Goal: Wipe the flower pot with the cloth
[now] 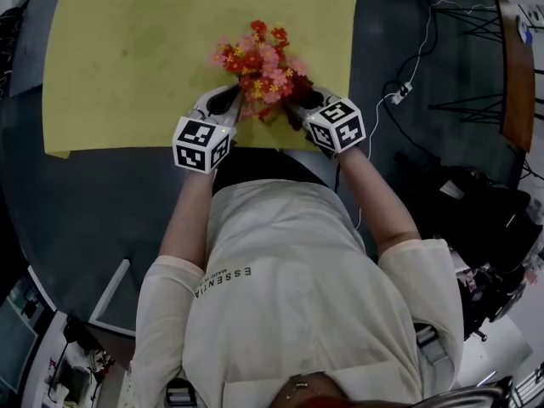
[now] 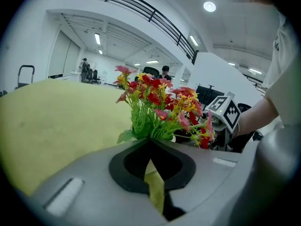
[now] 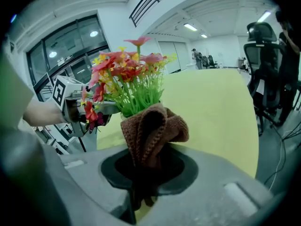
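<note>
Flower pot (image 2: 150,170) sits btwn the two tongs, packed w/ plastic-looking flowers (image 1: 262,62): red, pink and yellow heads on thin green stems that hide nearly all of it. Only a pale sliver of the rim shows, pinched in the L tongs (image 1: 231,102), which are closed tight on it. R tongs (image 1: 294,105) are clamped on a brown chunky-knit cloth (image 3: 153,126), bunched in soft folds sticking out past the tips, right up against the pot under the stems, w/ a flat yellow-green mat (image 1: 127,58) on the dark counter (image 1: 85,202) stretching ahead of both tongs.
</note>
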Demonstrator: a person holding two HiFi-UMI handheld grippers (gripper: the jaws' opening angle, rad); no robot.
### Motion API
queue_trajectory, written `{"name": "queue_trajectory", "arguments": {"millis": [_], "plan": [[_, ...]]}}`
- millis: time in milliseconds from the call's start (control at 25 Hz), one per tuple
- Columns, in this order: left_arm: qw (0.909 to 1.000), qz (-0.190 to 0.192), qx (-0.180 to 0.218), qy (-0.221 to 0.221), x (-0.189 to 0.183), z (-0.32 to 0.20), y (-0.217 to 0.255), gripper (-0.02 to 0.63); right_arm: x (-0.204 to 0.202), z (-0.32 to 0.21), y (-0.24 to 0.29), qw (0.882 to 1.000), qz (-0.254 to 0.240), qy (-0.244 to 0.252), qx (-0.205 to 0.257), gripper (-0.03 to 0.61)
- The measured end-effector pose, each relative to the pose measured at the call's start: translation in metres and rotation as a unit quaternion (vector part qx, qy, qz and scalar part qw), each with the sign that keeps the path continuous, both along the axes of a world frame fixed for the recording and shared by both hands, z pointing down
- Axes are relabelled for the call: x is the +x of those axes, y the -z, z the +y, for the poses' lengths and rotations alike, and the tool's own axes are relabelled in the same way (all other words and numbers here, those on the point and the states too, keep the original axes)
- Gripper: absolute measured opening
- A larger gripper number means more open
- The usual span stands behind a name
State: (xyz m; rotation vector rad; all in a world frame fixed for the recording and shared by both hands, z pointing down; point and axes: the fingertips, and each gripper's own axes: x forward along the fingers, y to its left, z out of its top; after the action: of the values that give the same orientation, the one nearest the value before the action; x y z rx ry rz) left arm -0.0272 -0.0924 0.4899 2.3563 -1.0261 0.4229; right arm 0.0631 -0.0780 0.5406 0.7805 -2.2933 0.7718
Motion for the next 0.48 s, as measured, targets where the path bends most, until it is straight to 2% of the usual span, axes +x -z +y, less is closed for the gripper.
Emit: {"name": "queue_trajectory", "arguments": {"millis": [240, 360, 480], "plan": [[0.9995, 0.021, -0.016, -0.018, 0.001, 0.001, -0.004, 0.015, -0.016, 0.03, 0.0, 1.0, 0.007, 0.011, -0.016, 0.061], [0.9986, 0.041, -0.013, -0.032, 0.002, 0.003, -0.002, 0.015, -0.022, 0.038, 0.005, 0.999, 0.024, 0.039, 0.016, 0.061], [0.9985, 0.042, -0.011, -0.034, 0.0, 0.001, 0.0, 0.015, -0.016, 0.038, 0.01, 0.997, 0.042, 0.052, 0.04, 0.061]]}}
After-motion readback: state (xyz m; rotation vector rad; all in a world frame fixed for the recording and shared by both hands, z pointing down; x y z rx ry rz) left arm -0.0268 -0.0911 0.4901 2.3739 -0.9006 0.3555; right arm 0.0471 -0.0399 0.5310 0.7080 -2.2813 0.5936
